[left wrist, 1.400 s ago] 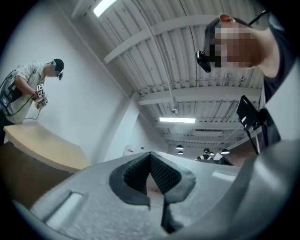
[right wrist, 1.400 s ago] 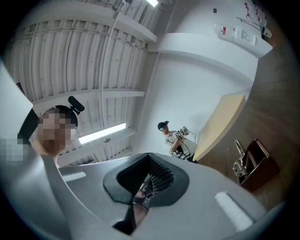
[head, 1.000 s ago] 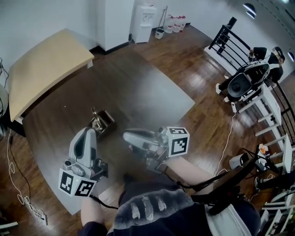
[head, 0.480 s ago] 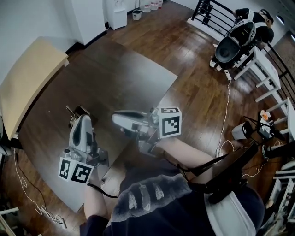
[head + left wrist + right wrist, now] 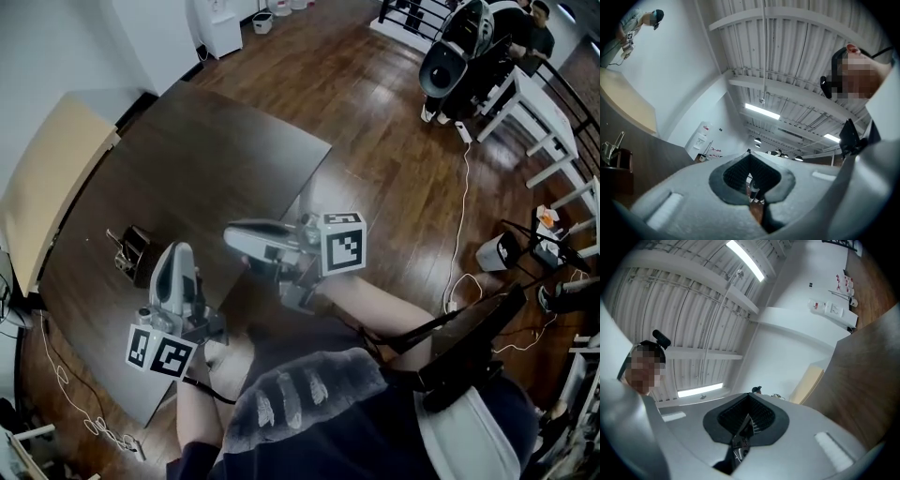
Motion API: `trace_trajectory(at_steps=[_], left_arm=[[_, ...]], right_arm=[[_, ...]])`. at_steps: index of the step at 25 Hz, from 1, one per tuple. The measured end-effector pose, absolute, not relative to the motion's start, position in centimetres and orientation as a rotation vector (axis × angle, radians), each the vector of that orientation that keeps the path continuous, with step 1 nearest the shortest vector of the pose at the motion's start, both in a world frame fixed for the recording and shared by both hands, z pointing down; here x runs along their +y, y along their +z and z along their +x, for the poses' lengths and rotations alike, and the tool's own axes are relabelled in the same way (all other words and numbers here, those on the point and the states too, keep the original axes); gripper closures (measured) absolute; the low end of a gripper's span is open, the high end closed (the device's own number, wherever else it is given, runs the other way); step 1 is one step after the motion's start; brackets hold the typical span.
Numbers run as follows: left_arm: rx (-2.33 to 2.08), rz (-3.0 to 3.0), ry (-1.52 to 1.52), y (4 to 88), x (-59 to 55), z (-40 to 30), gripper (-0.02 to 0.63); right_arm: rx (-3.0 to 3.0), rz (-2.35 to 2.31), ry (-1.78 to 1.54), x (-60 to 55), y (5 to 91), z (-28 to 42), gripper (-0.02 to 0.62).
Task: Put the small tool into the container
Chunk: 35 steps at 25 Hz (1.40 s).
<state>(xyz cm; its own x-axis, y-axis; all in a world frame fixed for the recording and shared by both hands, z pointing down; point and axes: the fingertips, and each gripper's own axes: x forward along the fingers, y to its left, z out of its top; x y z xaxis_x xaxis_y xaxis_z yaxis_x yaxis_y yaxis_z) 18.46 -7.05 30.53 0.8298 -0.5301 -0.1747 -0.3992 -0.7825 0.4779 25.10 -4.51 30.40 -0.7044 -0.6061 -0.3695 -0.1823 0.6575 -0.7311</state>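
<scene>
Right gripper view looks along the right tool (image 5: 749, 401), whose jaws are pressed together on a small hand tool (image 5: 739, 439). This is a thin metal piece with a pivot, perhaps small pliers. It lies lengthwise in the slot between the ribbed pads, its pointed end toward the tips. The camera faces mostly ceiling and wall, with the dark desk (image 5: 876, 376) only at the edge, so this tool is tipped up and not aimed at anything on the desk.

From the head view, the right tool (image 5: 231, 236) hangs over the near part of the desk (image 5: 216, 169), pointing left. The left tool (image 5: 179, 251) is beside it, further left. Its own view shows the left tool (image 5: 751, 161) pinched closed with nothing between the jaws.

Beyond and left of the left tool's tip stands the container (image 5: 134, 251), a small dark box on the desk with metal pieces already upright in it. It also appears low at the left edge of the left gripper view (image 5: 618, 165).

I judge the step in hand to be the carry: the small hand tool is gripped but not yet delivered. The container lies well apart from the right tool, with the left tool partly between them. The next move calls for swinging the right tool leftward over the box, tipping it downward, then letting go above the opening.
</scene>
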Motion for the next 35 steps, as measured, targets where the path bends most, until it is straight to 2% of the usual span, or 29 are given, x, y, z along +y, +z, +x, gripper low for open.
trace_trajectory(at_steps=[7,27,35], left_arm=[[-0.641,2.474,-0.49,30.5,-4.0,23.8,0.604],[-0.706,2.455,-0.226,34.4,-2.4,25.7,0.604],[-0.749,2.486,-0.101,36.2,-2.3,24.8,0.604]], right_arm=[[2.209,-0.571,-0.921,-1.2,31.4,31.7,0.595],[2.187,-0.646,-0.988,-0.1,33.7,33.1,0.595],[2.245,-0.687,-1.072,-0.7,35.2,31.1,0.595]])
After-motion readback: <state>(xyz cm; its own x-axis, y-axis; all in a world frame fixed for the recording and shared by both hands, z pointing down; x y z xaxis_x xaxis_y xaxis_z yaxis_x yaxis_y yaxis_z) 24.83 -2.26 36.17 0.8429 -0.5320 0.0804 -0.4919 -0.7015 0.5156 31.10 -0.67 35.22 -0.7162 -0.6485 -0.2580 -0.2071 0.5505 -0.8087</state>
